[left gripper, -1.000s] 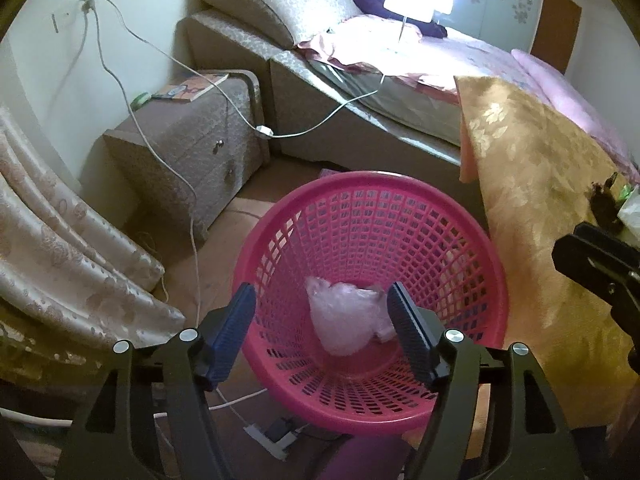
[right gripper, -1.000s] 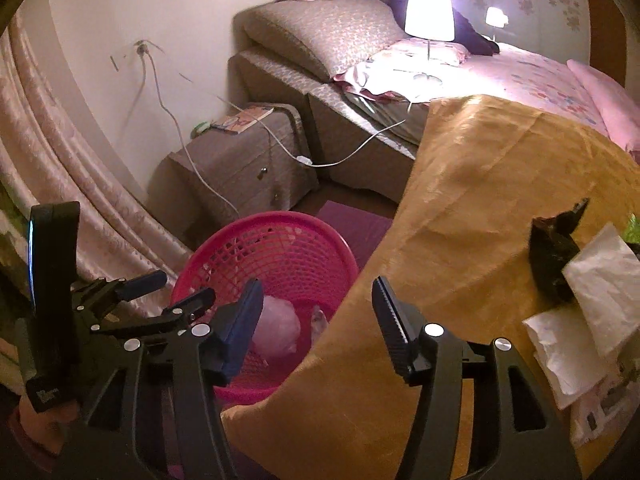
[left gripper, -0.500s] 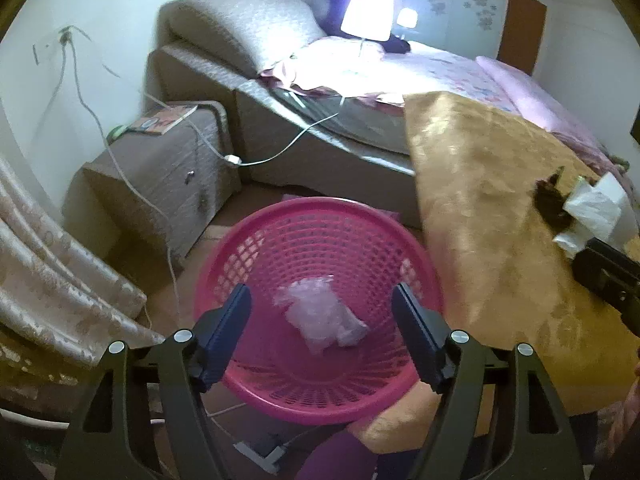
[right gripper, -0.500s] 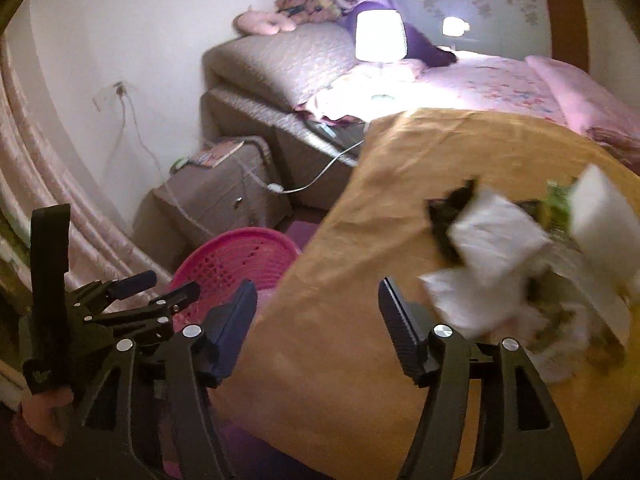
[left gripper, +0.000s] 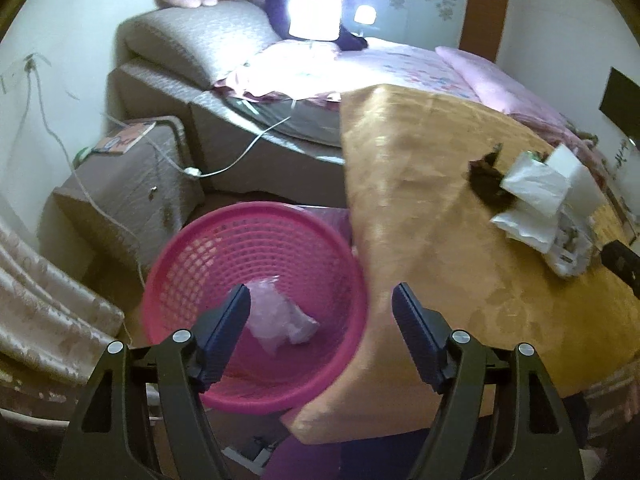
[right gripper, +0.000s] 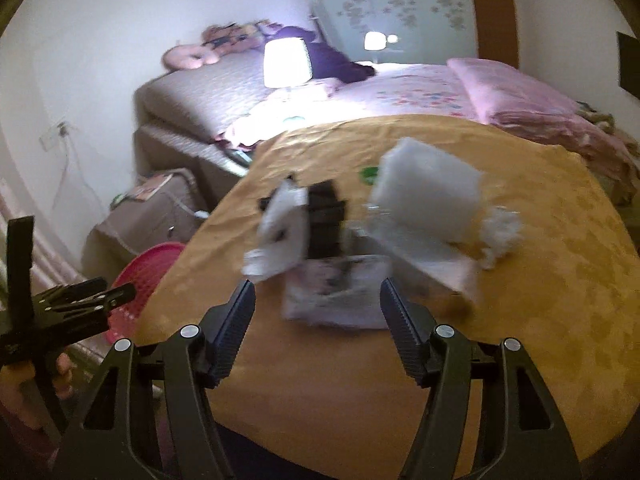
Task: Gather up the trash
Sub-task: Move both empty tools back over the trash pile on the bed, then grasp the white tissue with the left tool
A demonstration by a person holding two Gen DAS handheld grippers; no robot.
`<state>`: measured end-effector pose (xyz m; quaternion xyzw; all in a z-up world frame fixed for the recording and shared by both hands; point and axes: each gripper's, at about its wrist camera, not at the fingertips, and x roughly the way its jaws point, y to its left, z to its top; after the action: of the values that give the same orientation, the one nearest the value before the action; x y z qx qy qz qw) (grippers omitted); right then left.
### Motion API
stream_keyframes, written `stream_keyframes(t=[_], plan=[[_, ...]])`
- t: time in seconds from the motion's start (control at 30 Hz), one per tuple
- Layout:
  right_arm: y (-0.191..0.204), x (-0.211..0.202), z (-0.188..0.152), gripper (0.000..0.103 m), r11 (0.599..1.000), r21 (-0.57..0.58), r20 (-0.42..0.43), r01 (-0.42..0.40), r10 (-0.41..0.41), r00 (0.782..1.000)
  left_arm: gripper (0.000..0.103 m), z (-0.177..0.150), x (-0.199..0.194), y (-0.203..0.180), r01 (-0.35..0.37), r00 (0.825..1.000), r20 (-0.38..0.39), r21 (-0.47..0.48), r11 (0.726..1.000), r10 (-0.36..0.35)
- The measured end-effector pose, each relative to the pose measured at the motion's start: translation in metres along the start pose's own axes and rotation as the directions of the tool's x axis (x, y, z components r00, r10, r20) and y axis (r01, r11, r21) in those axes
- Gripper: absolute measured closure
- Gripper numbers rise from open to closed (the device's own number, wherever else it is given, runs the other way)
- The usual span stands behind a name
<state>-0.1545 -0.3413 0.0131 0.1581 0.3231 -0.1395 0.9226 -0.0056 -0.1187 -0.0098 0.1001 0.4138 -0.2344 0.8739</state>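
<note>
Grippers both spread and empty, trash pile ahead on the cloth.

Right gripper has its jaws apart with nothing between them, above a gold cloth and just short of the trash: white tissues, a printed wrapper and a black scrap, all blurred. Left gripper, jaws also wide and holding nothing, hangs over a pink basket beside the cloth's edge, with a crumpled bag inside.

Dim room lit by a glaring bedside lamp; fisheye-bent edges, trash pile seemingly motion-blurred.
</note>
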Motion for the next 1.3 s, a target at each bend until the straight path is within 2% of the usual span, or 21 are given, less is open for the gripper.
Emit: stream_keyframes(t=[0.33,0.53,0.67,0.8,0.97,1.0,1.1,1.13,1.2,1.3], plan=[[-0.04,-0.007,-0.003,0.04,0.997,0.067,0.022,0.045,-0.047,0.999,0.032,0.024,-0.012,-0.061,0.139,0.989,0.031,0.115,0.984,-0.143],[-0.057,-0.009,-0.009,0.04,0.993,0.098,0.016,0.059,-0.061,0.998,0.032,0.043,-0.013,-0.115,0.207,0.975,0.034,0.227,0.952,-0.221],[-0.07,-0.011,-0.012,0.04,0.99,0.125,0.014,0.068,-0.07,0.997,0.032,0.052,-0.005,-0.138,0.256,0.964,0.006,0.253,0.933,-0.266],[-0.078,-0.014,-0.013,0.04,0.987,0.142,0.02,0.07,-0.073,0.997,0.032,0.056,0.008,-0.156,0.276,0.96,-0.022,0.268,0.923,-0.28],[-0.082,-0.014,-0.013,0.04,0.986,0.153,0.019,0.066,-0.069,0.997,0.033,0.062,0.025,-0.167,0.271,0.962,-0.042,0.268,0.925,-0.27],[-0.083,-0.014,-0.014,0.04,0.986,0.156,0.019,0.065,-0.069,0.997,0.035,0.063,0.027,-0.167,0.273,0.962,-0.044,0.265,0.925,-0.271],[-0.085,-0.014,-0.014,0.04,0.985,0.162,0.017,0.064,-0.068,0.998,0.053,0.064,0.034,-0.169,0.282,0.959,-0.066,0.261,0.923,-0.274],[-0.085,-0.014,-0.014,0.04,0.984,0.164,0.016,0.064,-0.067,0.998,0.056,0.065,0.036,-0.169,0.284,0.959,-0.071,0.257,0.924,-0.275],[-0.087,-0.013,-0.013,0.04,0.984,0.167,0.015,0.063,-0.067,0.998,0.071,0.067,0.039,-0.166,0.29,0.957,-0.075,0.249,0.924,-0.28],[-0.087,-0.014,-0.013,0.04,0.984,0.169,0.015,0.063,-0.066,0.998,0.085,0.064,0.036,-0.164,0.303,0.953,-0.069,0.254,0.918,-0.296]])
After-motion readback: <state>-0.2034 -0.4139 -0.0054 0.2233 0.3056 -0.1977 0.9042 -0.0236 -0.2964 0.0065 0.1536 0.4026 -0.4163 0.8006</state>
